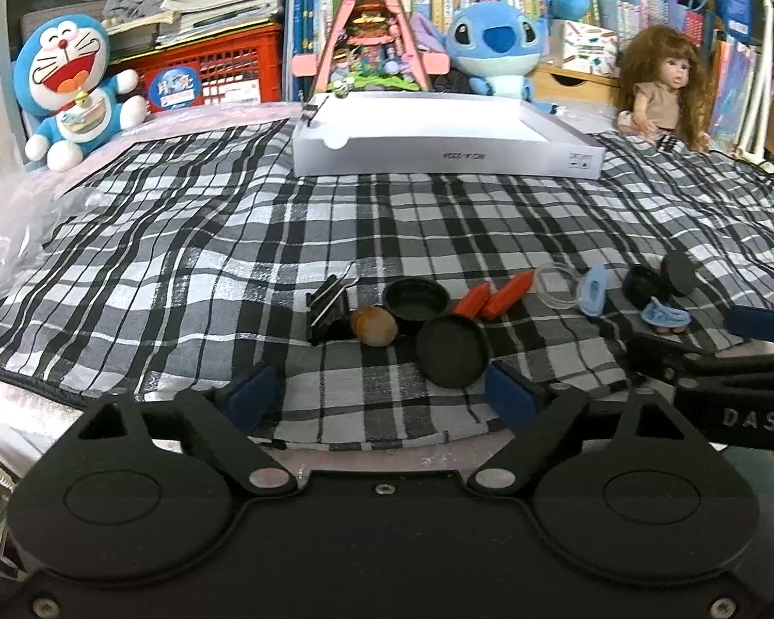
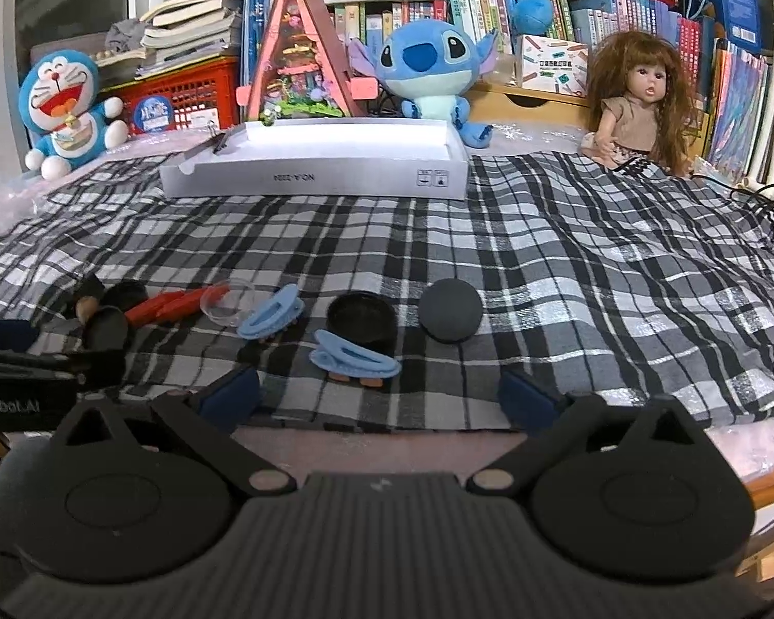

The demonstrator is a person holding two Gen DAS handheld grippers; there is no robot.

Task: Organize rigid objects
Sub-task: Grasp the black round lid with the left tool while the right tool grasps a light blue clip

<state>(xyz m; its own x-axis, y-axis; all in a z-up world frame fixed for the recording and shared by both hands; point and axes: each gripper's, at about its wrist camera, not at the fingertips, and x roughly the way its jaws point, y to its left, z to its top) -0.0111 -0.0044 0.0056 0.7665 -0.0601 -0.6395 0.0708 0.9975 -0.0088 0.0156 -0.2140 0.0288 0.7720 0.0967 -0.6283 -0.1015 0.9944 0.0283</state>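
The flat black lid (image 1: 453, 351) lies near the cloth's (image 1: 180, 237) front edge, just ahead of the left gripper (image 1: 382, 400), toward its right finger. The right gripper (image 2: 379, 394) is farther off. Both stand wide open, holding nothing. The white box (image 1: 438, 155) sits at the far edge.

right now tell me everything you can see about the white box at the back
The white box is a shallow, open-topped rectangular tray, cardboard by the look of it, lying flat on the checked cloth at the far side. Its near wall carries small upside-down print and two symbols, with a notch cut at the left corner. A black binder clip grips its left wall. Neither gripper touches it.
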